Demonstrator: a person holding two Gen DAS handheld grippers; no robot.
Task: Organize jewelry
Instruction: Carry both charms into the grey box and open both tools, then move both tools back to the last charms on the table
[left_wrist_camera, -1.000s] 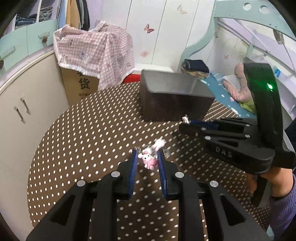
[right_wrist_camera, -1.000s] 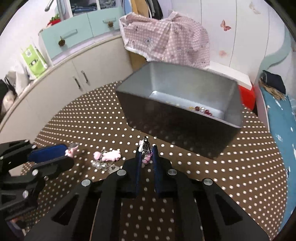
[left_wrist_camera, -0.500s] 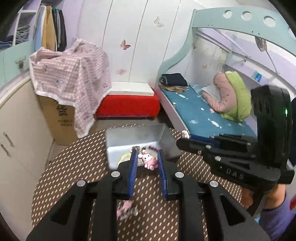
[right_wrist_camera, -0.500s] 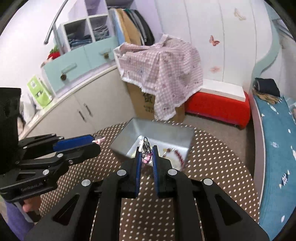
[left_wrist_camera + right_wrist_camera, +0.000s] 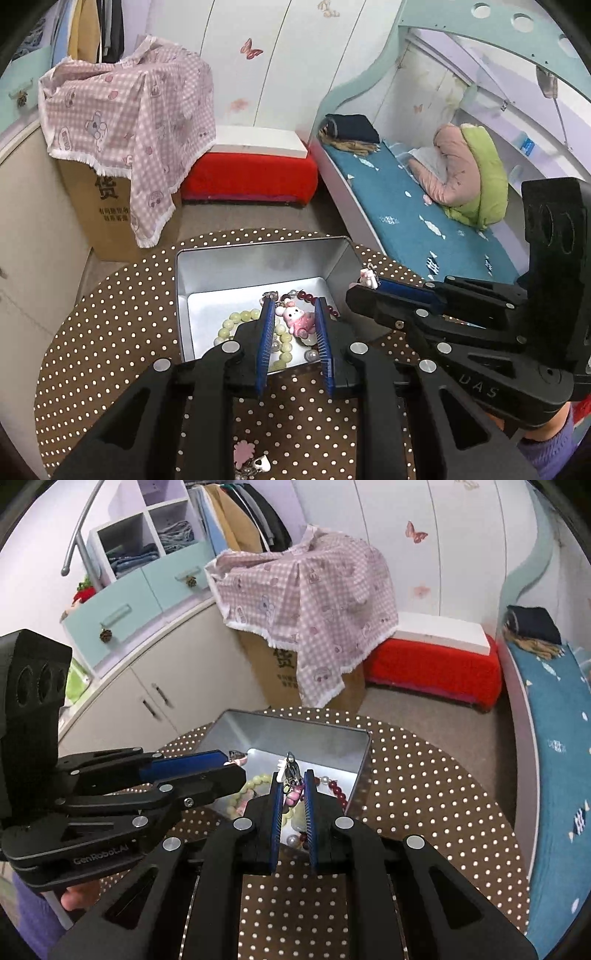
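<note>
My left gripper [image 5: 293, 314] is shut on a pink bunny charm [image 5: 298, 318] and holds it above the open silver tin [image 5: 258, 254]. My right gripper [image 5: 293, 780] is shut on a small keychain charm [image 5: 290, 777], also above the tin [image 5: 295, 734]. The right gripper shows in the left wrist view [image 5: 364, 284], close to the tin's right wall. The left gripper shows in the right wrist view [image 5: 232, 766]. Inside the tin lie a pale green bead bracelet [image 5: 236, 323] and a dark red bead bracelet [image 5: 338, 792].
The tin stands on a round brown polka-dot table [image 5: 110, 332]. More pink charms [image 5: 245, 456] lie on the table below my left gripper. Beyond the table are a cardboard box under a checked cloth [image 5: 129, 122], a red stool [image 5: 251, 173] and a bed [image 5: 424, 206].
Both grippers have risen and tilted down over the tin while still holding their charms. The tin's inside and its bracelets have come into view.
</note>
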